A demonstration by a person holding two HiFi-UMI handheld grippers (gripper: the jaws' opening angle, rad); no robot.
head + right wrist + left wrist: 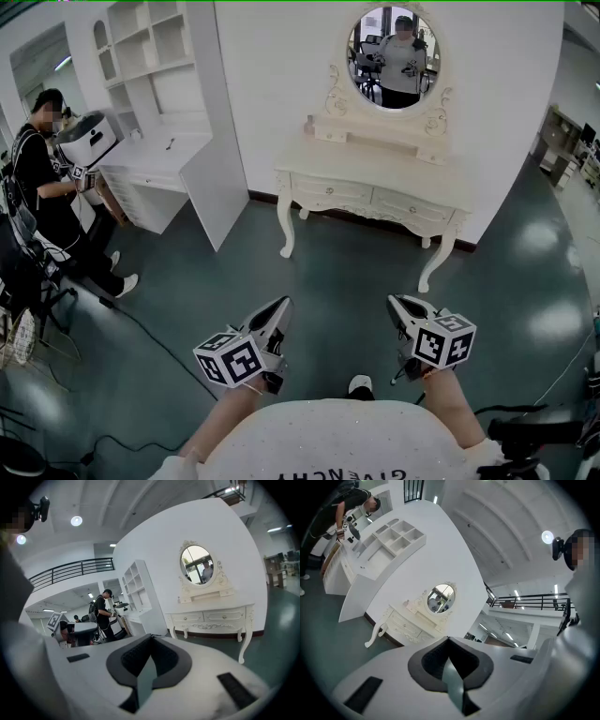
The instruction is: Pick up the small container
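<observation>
Just below the camera the person's white shirt [319, 436] is filling the bottom edge. Right ahead of it the left gripper [279, 311] and the right gripper [397, 307] are hanging side by side, each with its jaws pressed together on nothing. The main risk is arriving with them shut like that: closed tips would be pushing the small container [309, 124] rather than taking it, tipping it or sliding it off the dressing table [375, 178]. The container is standing well apart from both grippers, toward the back left of the table top, beside the base of the mirror [394, 56]. It is showing as a short, pale, perhaps pinkish pot, too small here to be sure.
</observation>
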